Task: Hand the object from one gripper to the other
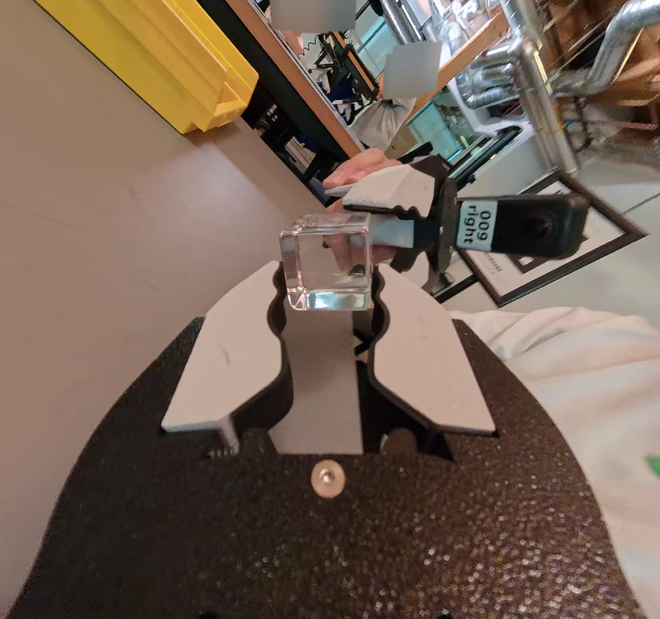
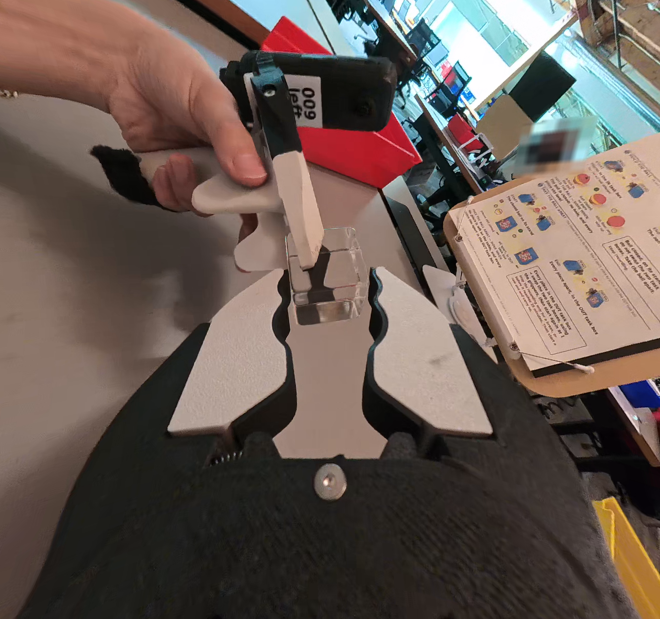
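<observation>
A clear acrylic cube [image 1: 326, 269] is held in the air above the beige table [image 1: 89, 226]. My left gripper [image 1: 326, 273] has its two white fingers against the cube's left and right faces. My right gripper [image 1: 357, 219] comes in from the right, one finger on top of the cube and one under it. In the right wrist view the cube [image 2: 332, 301] sits between my right gripper's [image 2: 326, 280] fingertips. There the left gripper [image 2: 310, 262] reaches down from above, with one finger in front of the cube and one behind. Both grippers look shut on the cube.
A yellow bin [image 1: 143, 41] stands at the table's far edge. A red bin [image 2: 339, 151] stands behind the left gripper. An instruction sheet on a board [image 2: 571, 262] stands at the right. A hand [image 2: 143, 83] holds the left gripper. White cloth [image 1: 571, 387] lies at the right. The tips of both grippers are at nearly the same place.
</observation>
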The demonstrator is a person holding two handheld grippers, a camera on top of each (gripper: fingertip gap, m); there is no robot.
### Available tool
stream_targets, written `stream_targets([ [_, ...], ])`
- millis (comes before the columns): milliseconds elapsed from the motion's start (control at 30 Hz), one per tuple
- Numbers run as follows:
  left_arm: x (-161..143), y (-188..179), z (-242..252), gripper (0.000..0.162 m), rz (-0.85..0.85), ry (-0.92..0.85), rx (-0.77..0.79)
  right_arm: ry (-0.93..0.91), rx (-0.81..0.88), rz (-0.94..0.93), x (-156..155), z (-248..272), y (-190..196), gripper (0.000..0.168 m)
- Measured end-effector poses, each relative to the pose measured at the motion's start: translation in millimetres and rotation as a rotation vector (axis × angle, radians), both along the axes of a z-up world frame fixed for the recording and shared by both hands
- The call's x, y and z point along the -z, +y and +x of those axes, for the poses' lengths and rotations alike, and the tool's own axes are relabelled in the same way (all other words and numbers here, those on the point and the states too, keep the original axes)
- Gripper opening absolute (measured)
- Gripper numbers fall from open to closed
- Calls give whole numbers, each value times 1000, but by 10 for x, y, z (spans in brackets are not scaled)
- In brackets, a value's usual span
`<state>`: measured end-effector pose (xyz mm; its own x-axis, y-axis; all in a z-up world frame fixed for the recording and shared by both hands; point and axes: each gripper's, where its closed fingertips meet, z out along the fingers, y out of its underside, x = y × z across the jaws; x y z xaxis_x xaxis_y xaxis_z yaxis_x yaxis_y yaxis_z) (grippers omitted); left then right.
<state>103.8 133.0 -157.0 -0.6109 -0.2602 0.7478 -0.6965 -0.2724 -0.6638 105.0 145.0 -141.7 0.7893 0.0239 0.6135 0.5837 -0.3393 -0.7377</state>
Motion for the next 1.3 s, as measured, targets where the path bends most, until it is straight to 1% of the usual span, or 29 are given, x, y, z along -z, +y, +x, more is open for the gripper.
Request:
stream_targets([
  [67,28,31,23,45,45,-74,-18,55,-15,6,18,-20,2,42],
  [100,14,53,36,44,66,-125,-35,133,-29,40,-21,-34,2,42],
  [133,-12,82,54,44,94,-192,-60,247,-53,87,-83,-53,-3,48],
  [233,-108,165,80,44,220,-423,-132,707,-102,207,-234,-8,-37,79],
  [300,-171,180,59,45,295,-589,-160,1009,-145,285,-311,50,-61,86],
  [333,-212,179,42,45,316,-669,-175,1155,-188,301,-332,47,-74,87],
  [367,-256,175,22,45,327,-737,-189,1295,-226,288,-320,33,-85,82],
  [400,-297,169,4,45,337,-799,-204,1408,-272,257,-291,-2,-94,81],
  [467,-337,158,-28,45,381,-919,-230,1549,-378,202,-257,-115,-115,81],
  [533,-311,122,-67,45,439,-1000,-216,1665,-400,237,-272,-91,-83,80],
  [600,-288,88,-91,44,484,-1058,-207,1687,-433,209,-238,-159,-58,78],
  [667,-259,57,-107,44,504,-1079,-189,1650,-421,143,-133,-256,-20,75],
  [767,-184,35,-112,44,543,-1086,-161,1669,-474,136,-178,-348,-7,71],
  [800,-168,31,-113,45,555,-1092,-157,1681,-453,130,-159,-335,7,69],
  [900,-138,7,-119,45,590,-1110,-141,1692,-421,112,-78,-301,11,51],
  [967,-103,14,-100,44,655,-1136,-145,1736,-400,112,-49,-268,31,48],
  [1100,-94,80,-63,45,704,-1116,-162,1729,-402,142,-60,-245,89,47],
  [1167,-21,120,-21,46,759,-1051,-160,1635,-356,159,-23,-197,119,46],
  [1200,-16,134,-4,49,760,-1019,-171,1568,-334,168,-16,-171,118,46],
  [1267,-83,135,-8,62,663,-928,-182,1433,-271,189,-21,-78,94,45],
  [1300,-127,139,-17,65,589,-858,-176,1358,-249,197,-38,-39,70,45],
])
